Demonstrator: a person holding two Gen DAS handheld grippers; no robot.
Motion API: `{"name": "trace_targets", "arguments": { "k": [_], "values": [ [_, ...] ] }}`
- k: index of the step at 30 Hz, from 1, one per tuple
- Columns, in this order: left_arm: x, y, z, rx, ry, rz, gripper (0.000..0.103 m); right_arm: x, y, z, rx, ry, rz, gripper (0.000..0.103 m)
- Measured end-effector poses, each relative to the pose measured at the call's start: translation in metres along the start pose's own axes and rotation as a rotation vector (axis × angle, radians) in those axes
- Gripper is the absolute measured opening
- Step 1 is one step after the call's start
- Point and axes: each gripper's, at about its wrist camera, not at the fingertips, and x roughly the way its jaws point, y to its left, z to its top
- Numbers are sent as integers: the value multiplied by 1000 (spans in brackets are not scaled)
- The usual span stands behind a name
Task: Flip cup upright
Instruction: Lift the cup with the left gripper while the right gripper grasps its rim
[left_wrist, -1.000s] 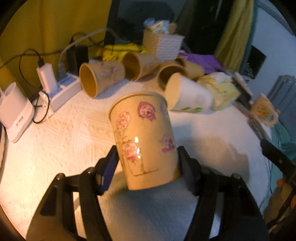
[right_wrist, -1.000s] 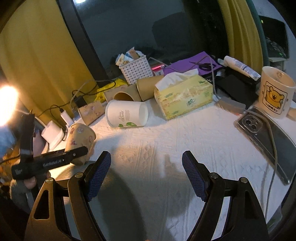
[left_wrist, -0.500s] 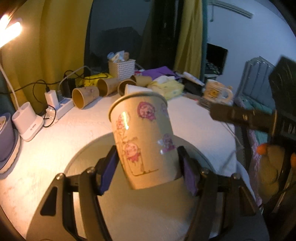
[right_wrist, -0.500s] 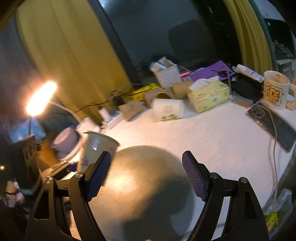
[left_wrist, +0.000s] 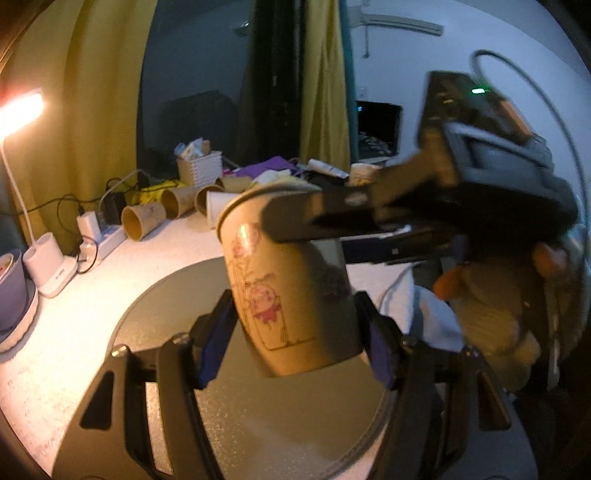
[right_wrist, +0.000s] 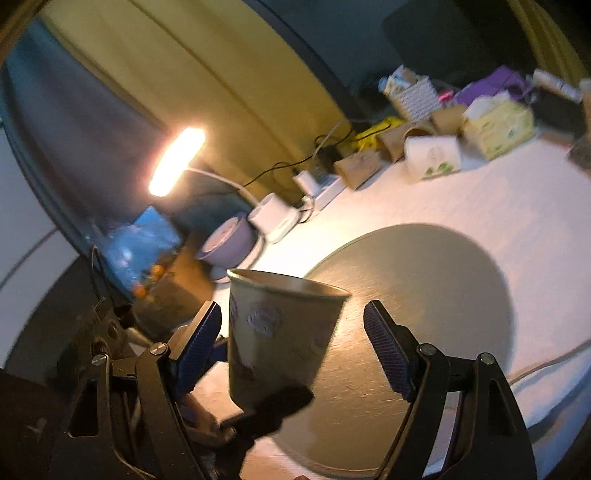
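Note:
My left gripper is shut on a tan paper cup printed with pink cartoon figures. It holds the cup near its base, mouth up and slightly tilted, above a round grey mat. In the right wrist view the same cup sits between the fingers of my right gripper, which is open around it without touching. The right gripper's body crosses just in front of the cup's rim in the left wrist view.
Several paper cups lie on their sides at the back of the white table, with a white cup, a tissue box, a white basket, a power strip and a lit lamp.
The left gripper lifted the cup and carried it over the grey mat. The right gripper swung left until its open fingers came around the cup.

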Motion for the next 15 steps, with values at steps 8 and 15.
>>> {"name": "trace_targets", "arguments": {
  "k": [8, 15],
  "values": [
    [-3, 2, -9, 13, -22, -32, 65, 14, -6, 0, 47, 70, 126, 82],
    [2, 16, -12, -37, 5, -49, 66, 27, -5, 5, 18, 105, 99, 71]
  ]
}}
